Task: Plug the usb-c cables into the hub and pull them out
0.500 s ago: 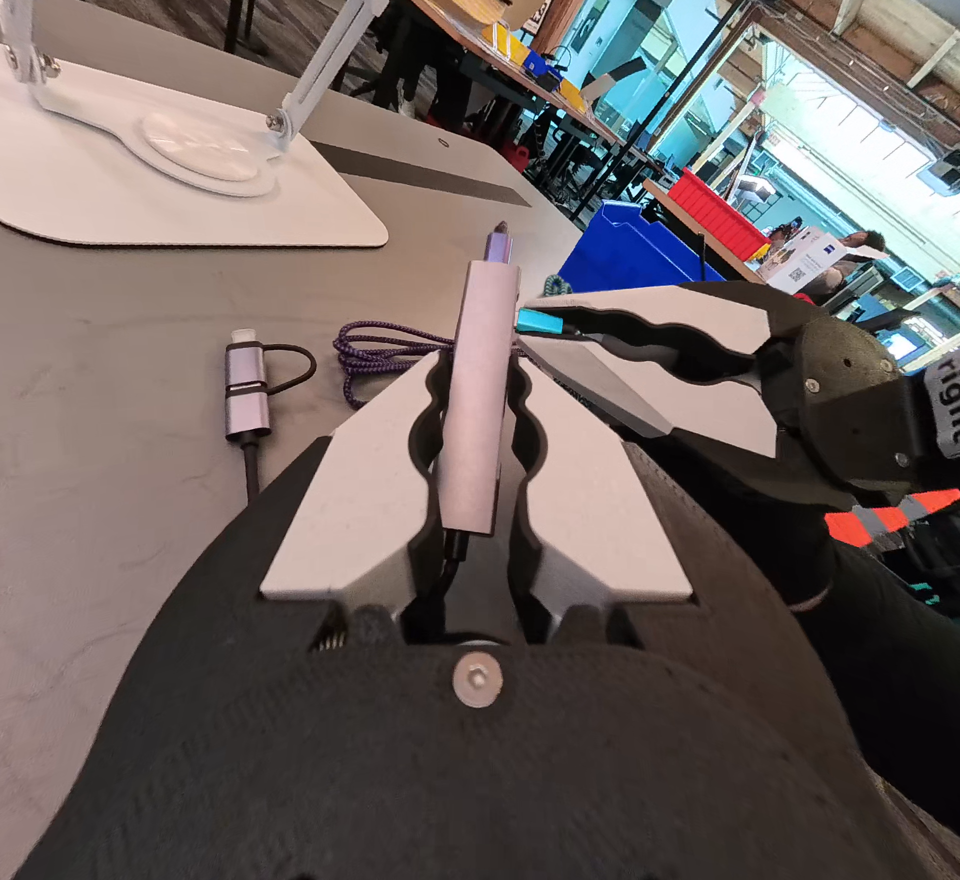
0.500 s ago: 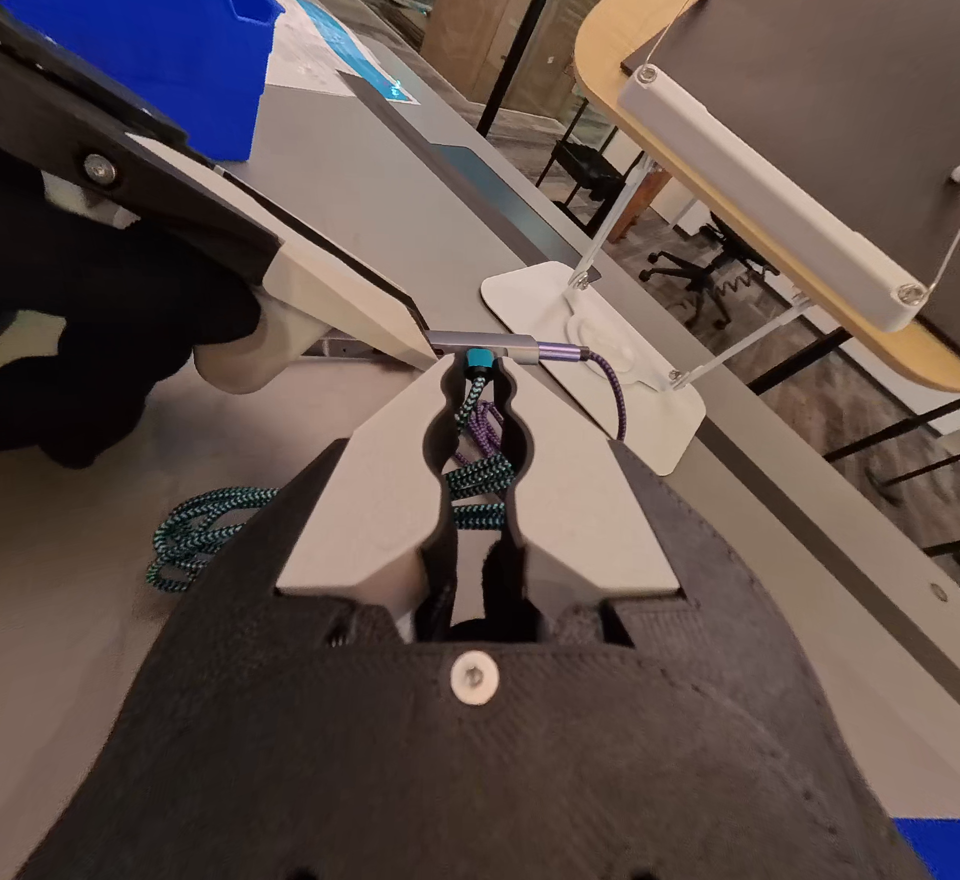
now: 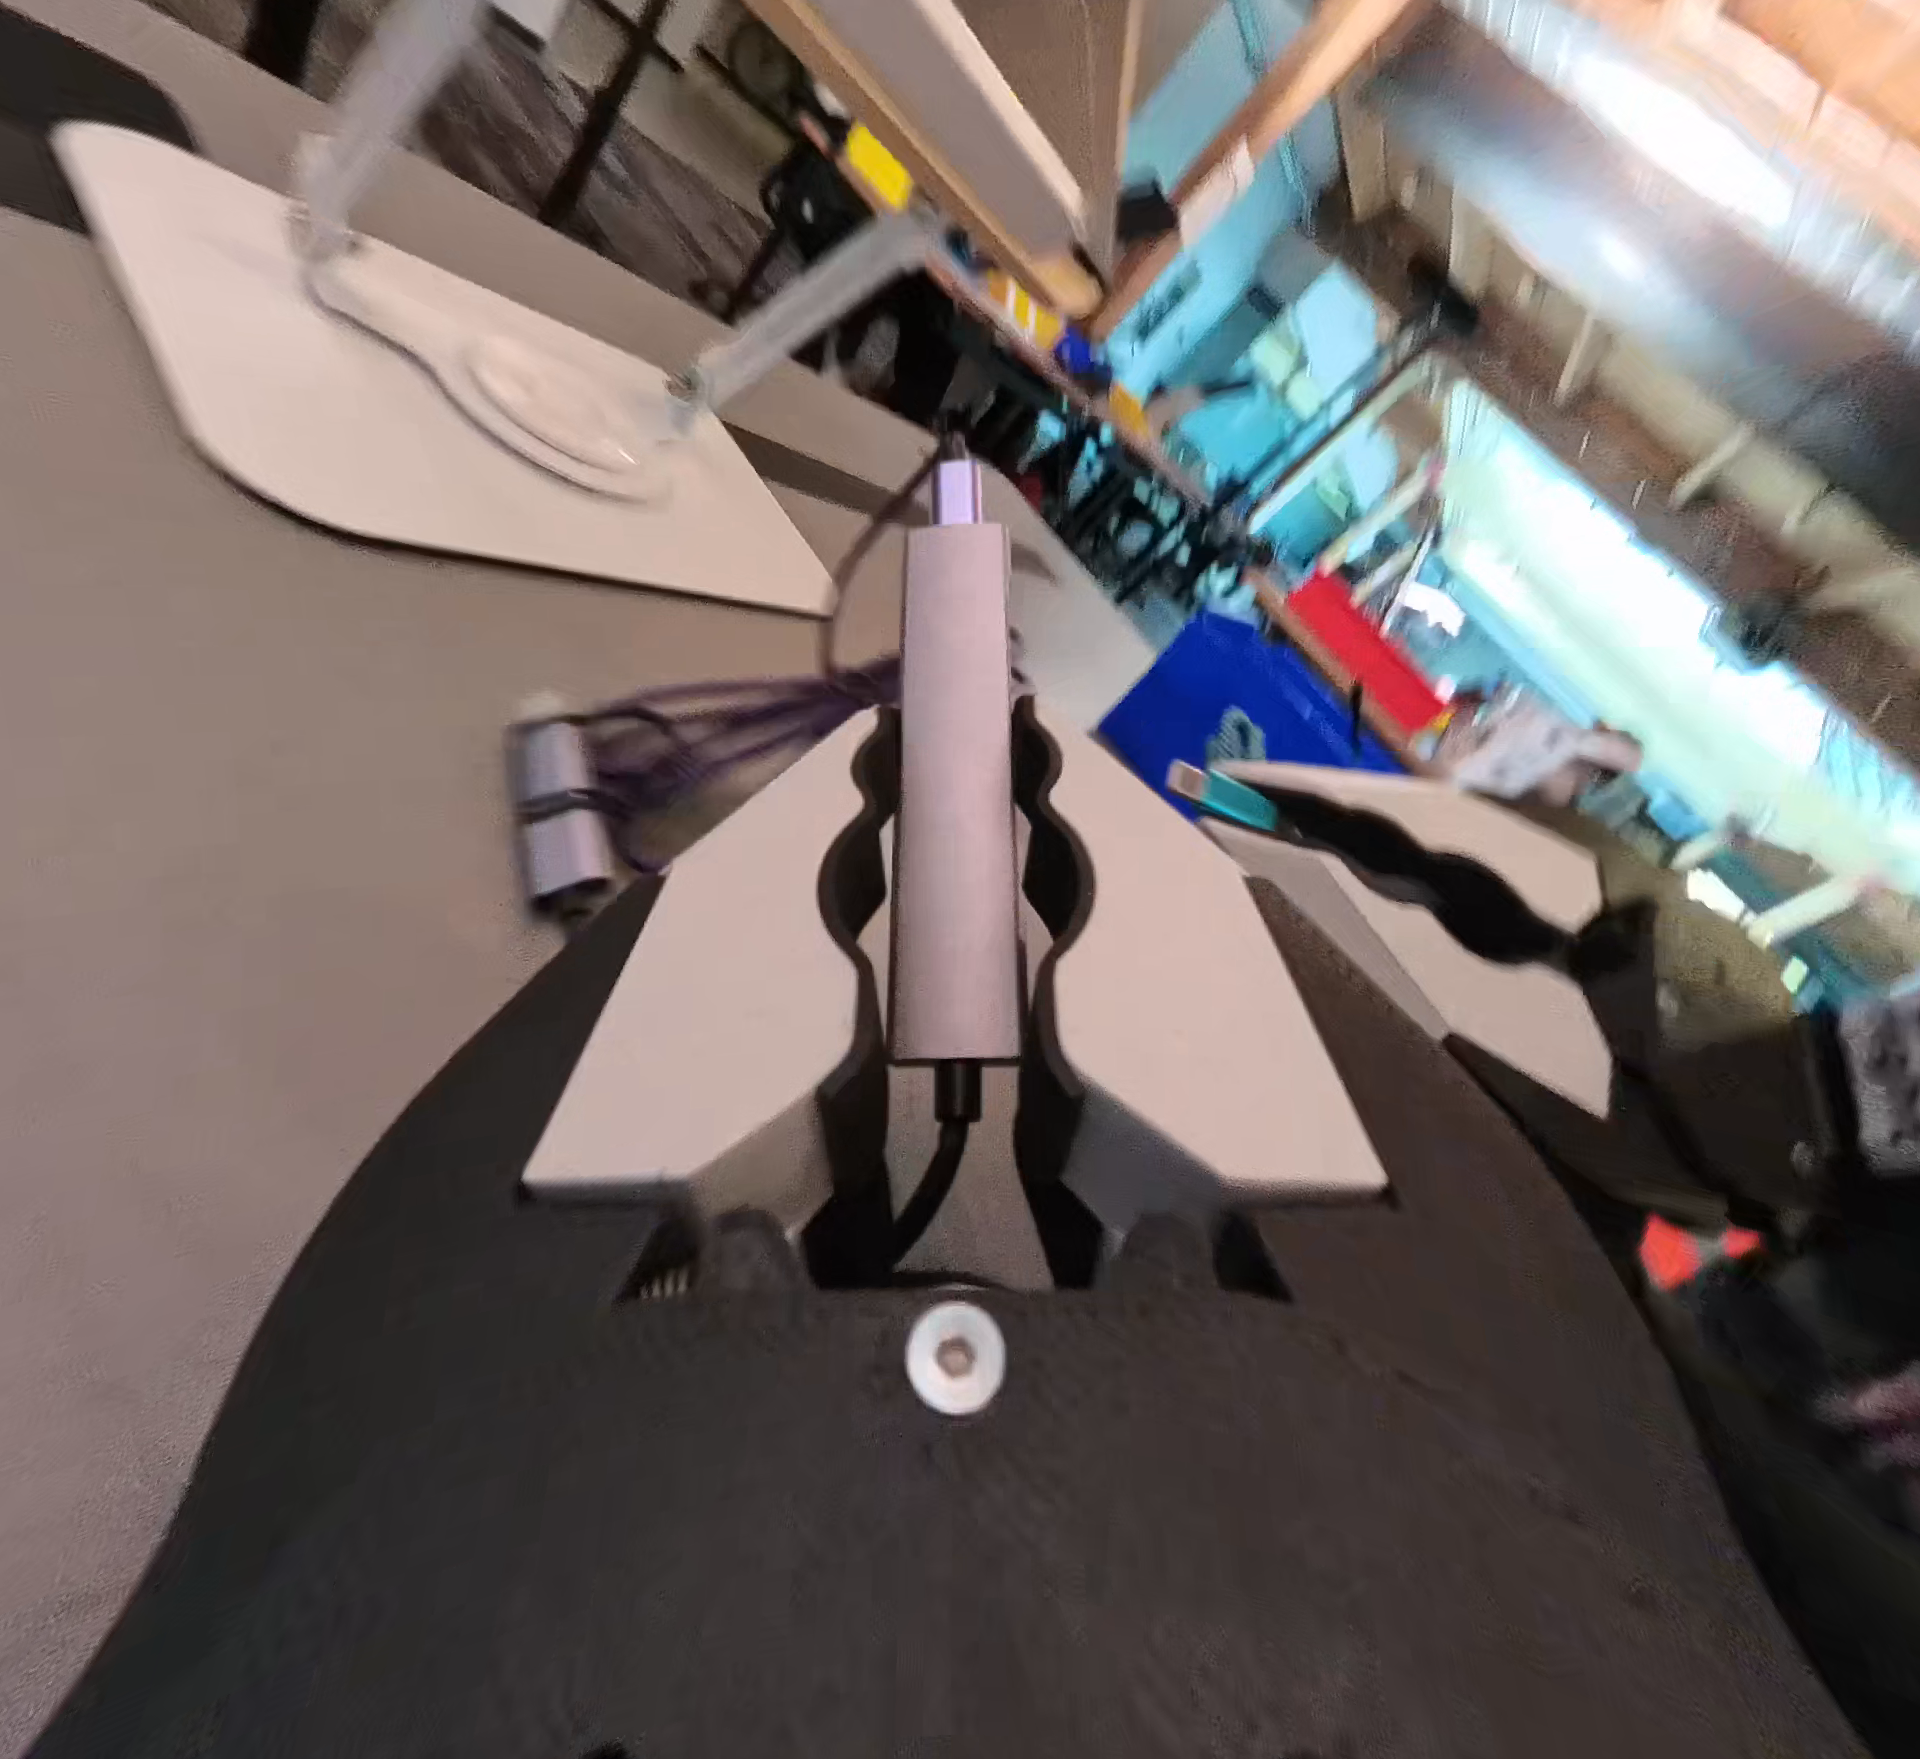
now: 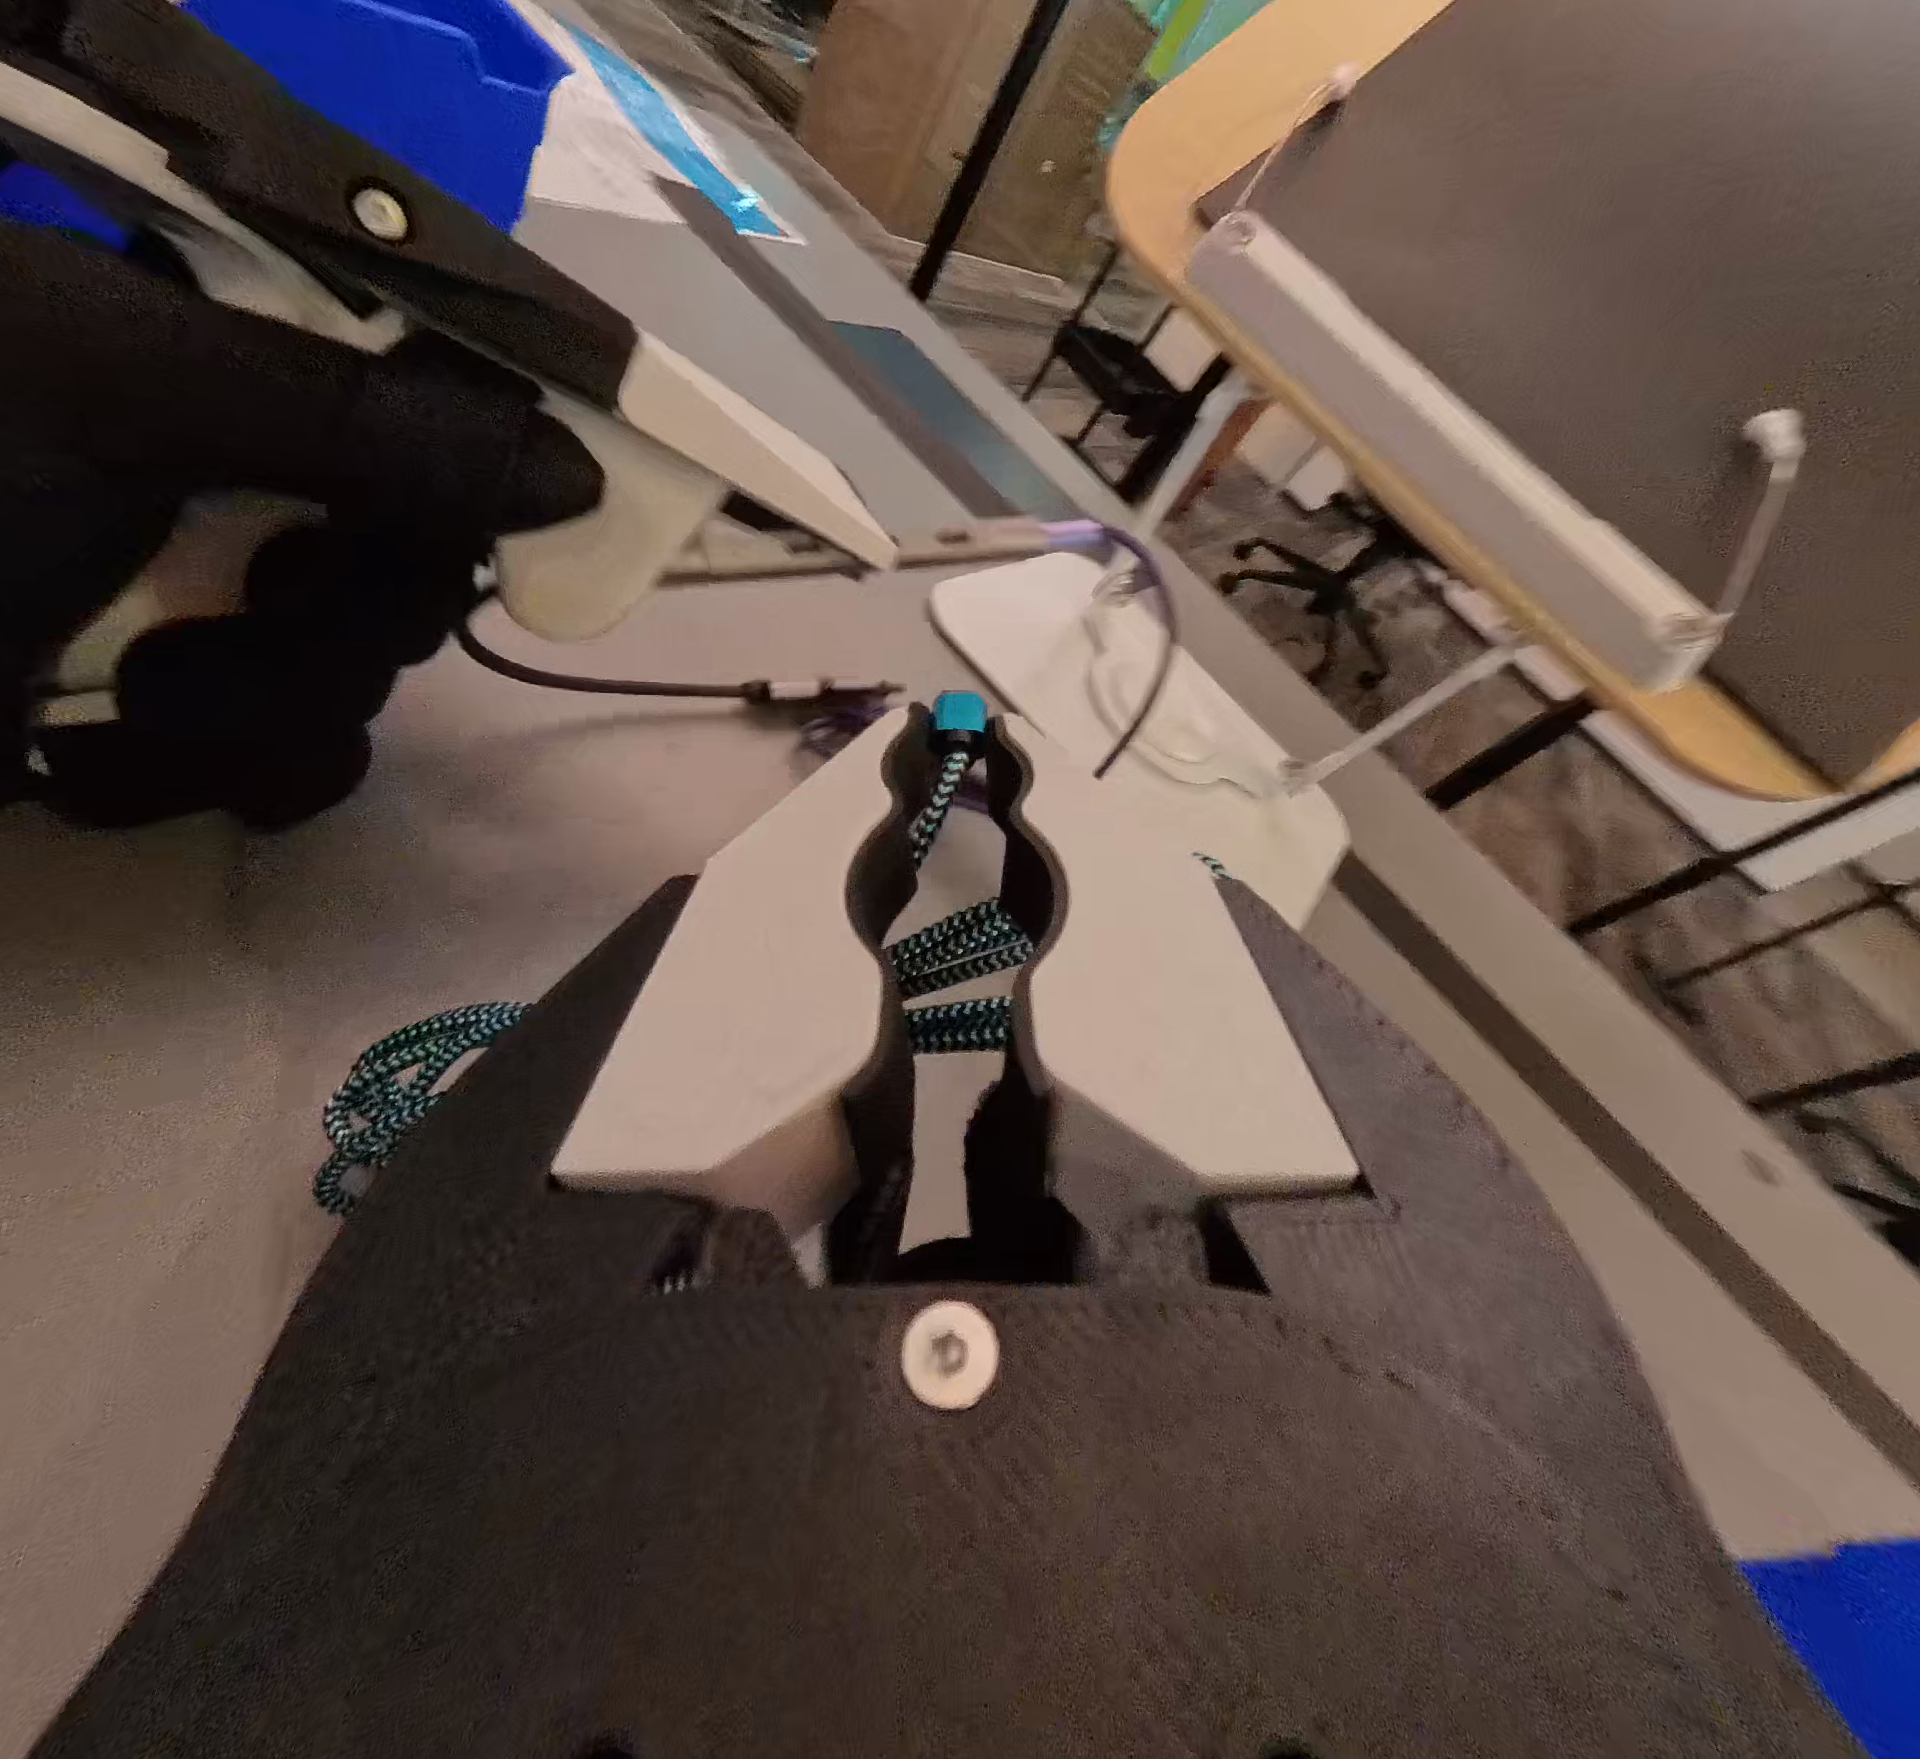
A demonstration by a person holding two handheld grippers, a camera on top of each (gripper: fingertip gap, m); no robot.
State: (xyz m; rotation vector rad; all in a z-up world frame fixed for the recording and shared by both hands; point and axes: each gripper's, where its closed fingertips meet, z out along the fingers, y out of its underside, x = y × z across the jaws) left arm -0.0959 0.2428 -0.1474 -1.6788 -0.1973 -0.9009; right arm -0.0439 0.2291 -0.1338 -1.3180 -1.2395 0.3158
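My left gripper [image 3: 954,712] is shut on the grey hub [image 3: 956,857] and holds it lengthwise above the table. A purple cable's plug [image 3: 954,494] sits in the hub's far end. My right gripper [image 4: 954,722] is shut on the teal usb-c plug [image 4: 954,710], whose teal braided cable [image 4: 416,1075] trails down to the table. The teal plug is free of the hub, a short way to its right in the left wrist view [image 3: 1242,800]. In the right wrist view the hub [image 4: 977,546] sticks out of the left gripper at upper left.
A grey adapter [image 3: 556,816] with purple cable loops lies on the grey table [image 3: 208,982]. A white stand base [image 3: 416,421] sits beyond it. A blue bin [image 3: 1236,722] stands at the far right. A black cable [image 4: 623,686] runs from the hub's near end. Some 6 centimeters of space lies between my two pairs of fingers.
The teal plug has come out of the hub's side port. My right gripper has drawn back with it. My left gripper has lifted and tilted with the hub; the view is motion-blurred.
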